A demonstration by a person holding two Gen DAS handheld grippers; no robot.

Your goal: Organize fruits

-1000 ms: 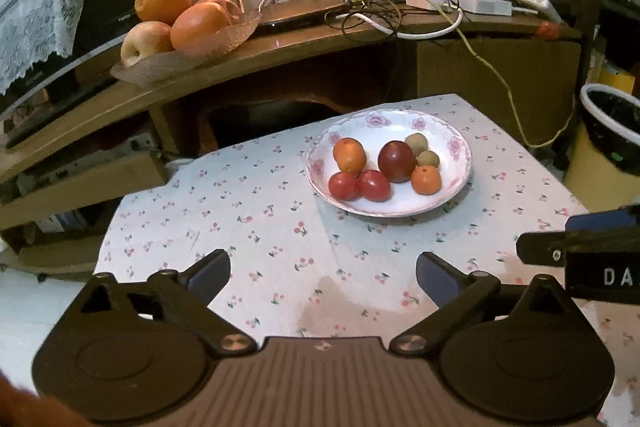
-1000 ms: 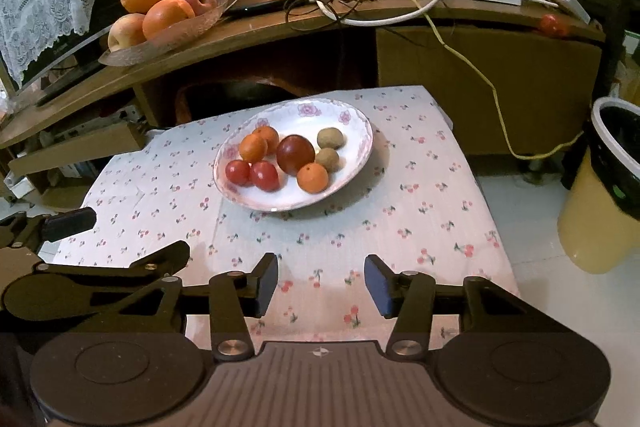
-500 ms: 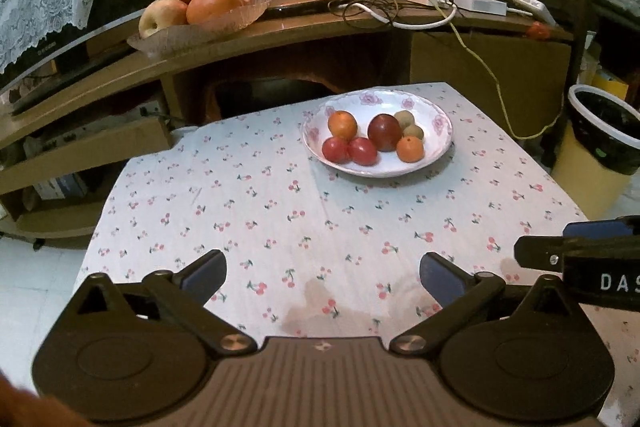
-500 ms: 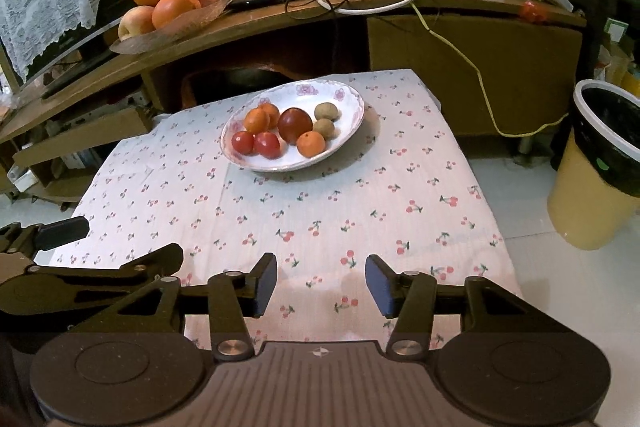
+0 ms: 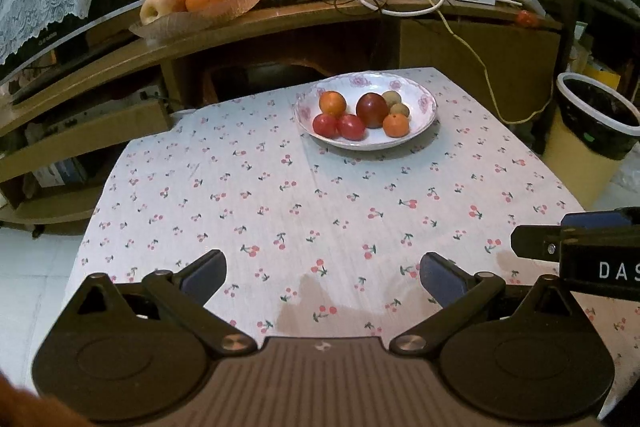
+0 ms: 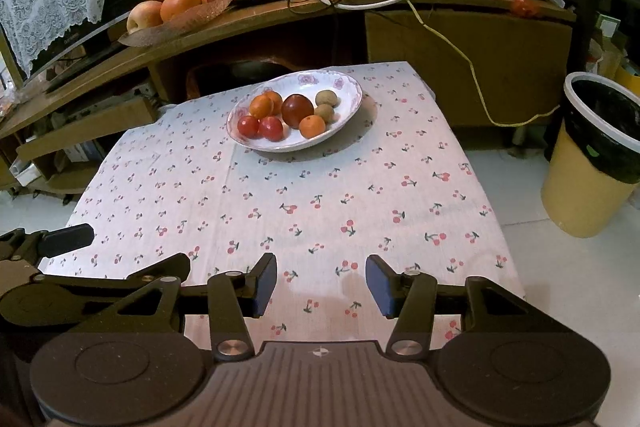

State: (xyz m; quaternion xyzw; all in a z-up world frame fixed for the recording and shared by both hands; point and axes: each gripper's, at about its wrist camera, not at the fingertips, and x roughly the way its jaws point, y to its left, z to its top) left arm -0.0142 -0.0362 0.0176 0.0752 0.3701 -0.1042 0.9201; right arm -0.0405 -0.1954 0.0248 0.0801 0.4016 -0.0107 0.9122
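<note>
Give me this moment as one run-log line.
left gripper: open, empty | right gripper: open, empty | white plate: holds fruits, far side of table | contact: none

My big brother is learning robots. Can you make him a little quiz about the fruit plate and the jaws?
1. True or false: the white plate sits on the cherry tablecloth.
2. What lies between the jaws of the right gripper? A) a tomato B) nothing C) an orange
3. Fill in: the largest fruit on the plate is a dark red ____.

Key: 1 true. 2 B; the left gripper is empty too, jaws wide. 3 apple, probably.
</note>
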